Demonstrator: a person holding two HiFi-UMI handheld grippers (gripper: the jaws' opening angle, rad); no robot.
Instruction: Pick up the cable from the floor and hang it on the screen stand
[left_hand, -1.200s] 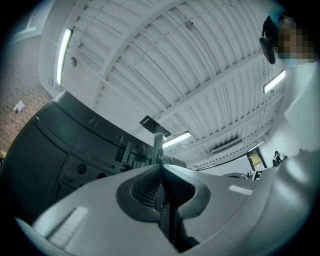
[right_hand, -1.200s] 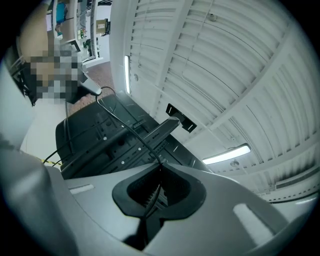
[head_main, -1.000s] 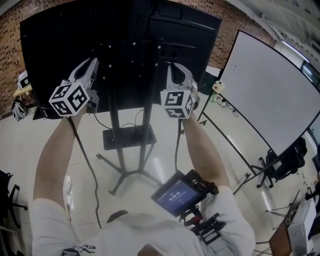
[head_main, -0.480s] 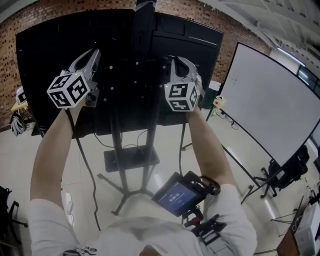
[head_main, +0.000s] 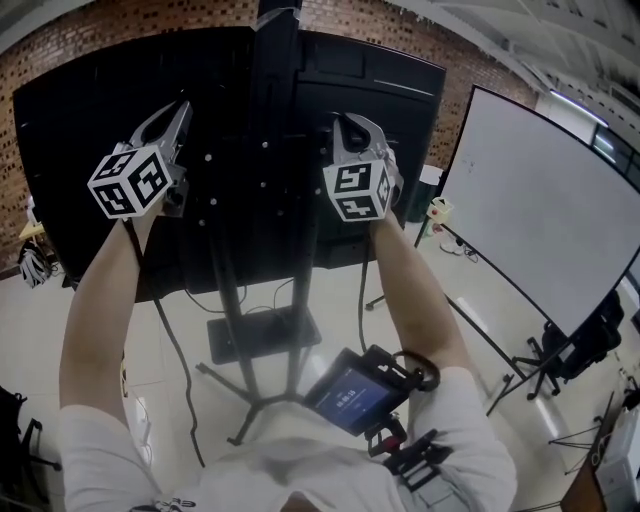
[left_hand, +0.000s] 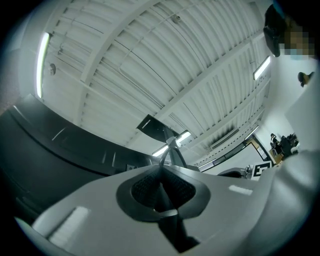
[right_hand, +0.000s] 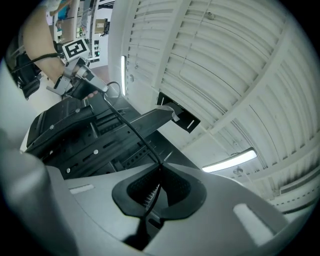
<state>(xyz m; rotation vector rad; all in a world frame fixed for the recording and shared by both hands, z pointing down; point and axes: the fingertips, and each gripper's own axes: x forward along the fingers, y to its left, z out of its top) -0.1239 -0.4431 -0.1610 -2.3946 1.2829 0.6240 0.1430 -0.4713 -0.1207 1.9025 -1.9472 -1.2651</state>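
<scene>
A brick wall, glossy pale floor, whiteboard at right.

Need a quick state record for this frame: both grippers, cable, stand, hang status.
left gripper: shut on cable
right gripper: shut on cable
cable: spans between the two grippers, and its ends trail down toward floor
screen stand: straight ahead, between the raised grippers
screen: back side faces the person
hang status: cable not seen resting on the stand yet
</scene>
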